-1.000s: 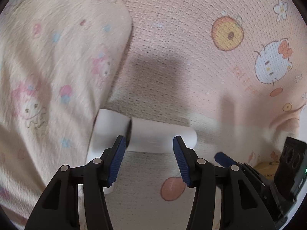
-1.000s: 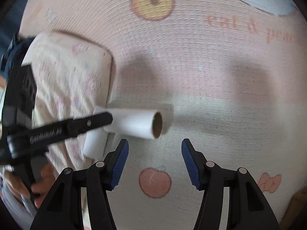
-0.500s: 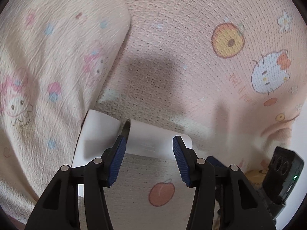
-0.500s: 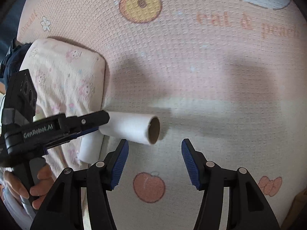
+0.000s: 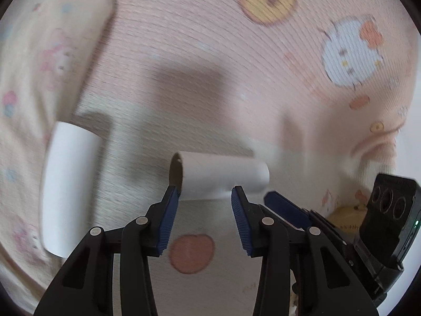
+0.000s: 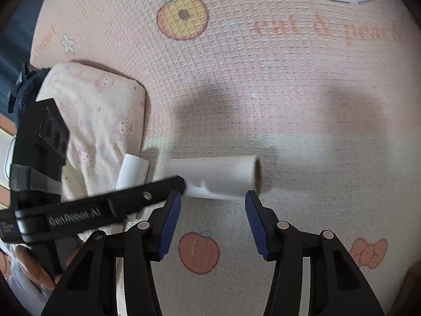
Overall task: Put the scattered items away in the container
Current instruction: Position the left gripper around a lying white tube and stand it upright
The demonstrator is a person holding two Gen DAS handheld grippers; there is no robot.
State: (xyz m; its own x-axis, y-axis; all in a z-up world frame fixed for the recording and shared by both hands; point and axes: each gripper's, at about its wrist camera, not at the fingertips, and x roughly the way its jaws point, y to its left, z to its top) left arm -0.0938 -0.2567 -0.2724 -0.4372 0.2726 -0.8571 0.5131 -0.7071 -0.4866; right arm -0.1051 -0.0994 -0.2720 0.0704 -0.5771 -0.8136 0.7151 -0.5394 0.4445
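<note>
A white roll with a brown cardboard core lies on its side on the pink printed bedcover, just ahead of my left gripper, whose blue fingers are open and stand apart from it. The same roll shows in the right wrist view, just beyond my open, empty right gripper, with the left gripper's black finger at its left end. A second white roll lies by the pillow; it also shows in the right wrist view. No container is in view.
A cream pillow with pink cartoon prints lies to the left, also in the right wrist view. The other gripper's black body is at lower right. A peach print marks the cover near my fingers.
The cored roll has come away from the second roll and the pillow and now lies further right. The left gripper moved with it. Both stay open.
</note>
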